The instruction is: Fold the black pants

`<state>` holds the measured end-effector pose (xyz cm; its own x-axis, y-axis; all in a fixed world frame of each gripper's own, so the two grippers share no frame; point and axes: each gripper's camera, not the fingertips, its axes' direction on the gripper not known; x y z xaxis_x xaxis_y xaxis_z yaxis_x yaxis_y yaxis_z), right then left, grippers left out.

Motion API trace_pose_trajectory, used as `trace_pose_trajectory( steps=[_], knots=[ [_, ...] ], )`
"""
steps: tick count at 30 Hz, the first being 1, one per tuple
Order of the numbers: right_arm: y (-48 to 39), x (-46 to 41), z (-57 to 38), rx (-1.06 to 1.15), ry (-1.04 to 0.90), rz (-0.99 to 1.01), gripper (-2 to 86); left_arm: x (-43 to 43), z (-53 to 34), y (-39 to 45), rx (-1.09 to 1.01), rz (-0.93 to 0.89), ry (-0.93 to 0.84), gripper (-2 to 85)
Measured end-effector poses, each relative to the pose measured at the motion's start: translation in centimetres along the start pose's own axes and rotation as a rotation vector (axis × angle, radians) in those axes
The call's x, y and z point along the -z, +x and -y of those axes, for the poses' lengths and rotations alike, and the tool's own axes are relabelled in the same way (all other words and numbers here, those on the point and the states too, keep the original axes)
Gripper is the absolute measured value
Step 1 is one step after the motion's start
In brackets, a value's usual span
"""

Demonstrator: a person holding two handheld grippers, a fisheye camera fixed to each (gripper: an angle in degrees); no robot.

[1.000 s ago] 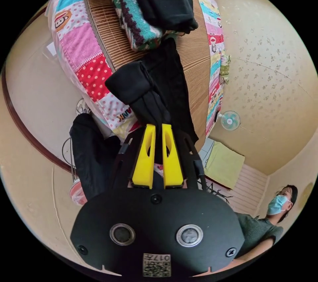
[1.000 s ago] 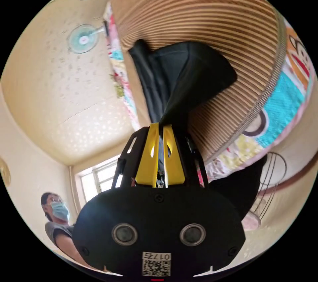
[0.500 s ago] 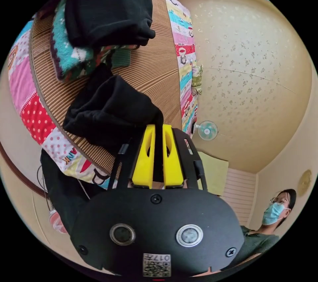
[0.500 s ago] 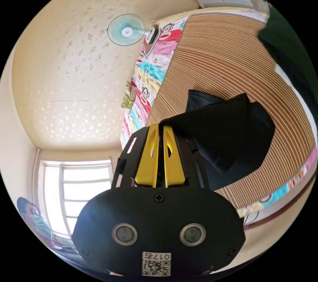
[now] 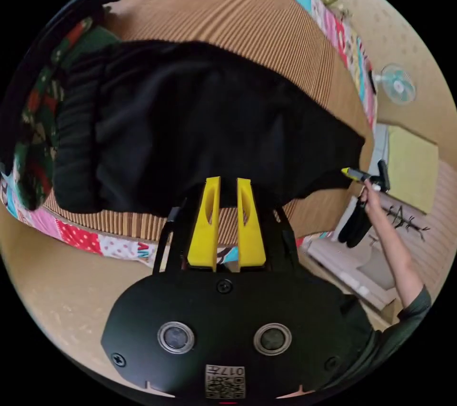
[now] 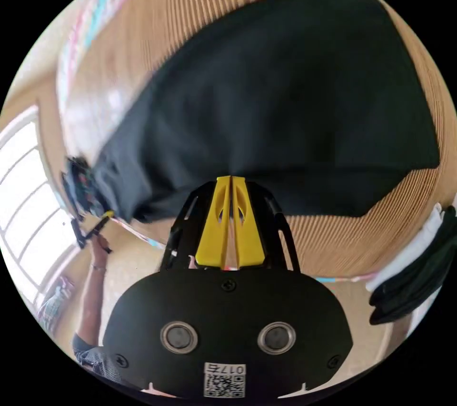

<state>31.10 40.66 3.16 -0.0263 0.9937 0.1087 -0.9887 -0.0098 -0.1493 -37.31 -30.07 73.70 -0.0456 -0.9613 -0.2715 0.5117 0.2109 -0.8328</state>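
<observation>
Black pants [image 5: 200,125] lie spread across the bamboo mat [image 5: 247,15] on the bed, w/ edges nearest both claws. Left claw [image 5: 226,184] pinches the near hem; right claw [image 6: 231,182] is pressed together on its edge. Judgement: keep both corners level & taut, lay down w/o wrinkles before letting go.

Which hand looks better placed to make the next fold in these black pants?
Probably the right. The right tool pinches the black pants at the corner far from the waistband, so it could carry that end over. The left tool grips the near edge closer to the waistband, better as anchor.
</observation>
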Motion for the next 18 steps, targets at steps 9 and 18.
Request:
trace_pose_trajectory(
  steps=[9, 18],
  knots=[
    [10.4, -5.8, -12.2, -0.199, 0.107, 0.483, 1.9, -3.2, -7.2, -0.8, 0.149, 0.203, -0.164, -0.5],
    [22.9, -8.7, -21.2, -0.866, 0.748, 1.281, 11.2, -1.4, -6.6, 8.7, 0.006, -0.247, 0.147, 9.7]
  ],
)
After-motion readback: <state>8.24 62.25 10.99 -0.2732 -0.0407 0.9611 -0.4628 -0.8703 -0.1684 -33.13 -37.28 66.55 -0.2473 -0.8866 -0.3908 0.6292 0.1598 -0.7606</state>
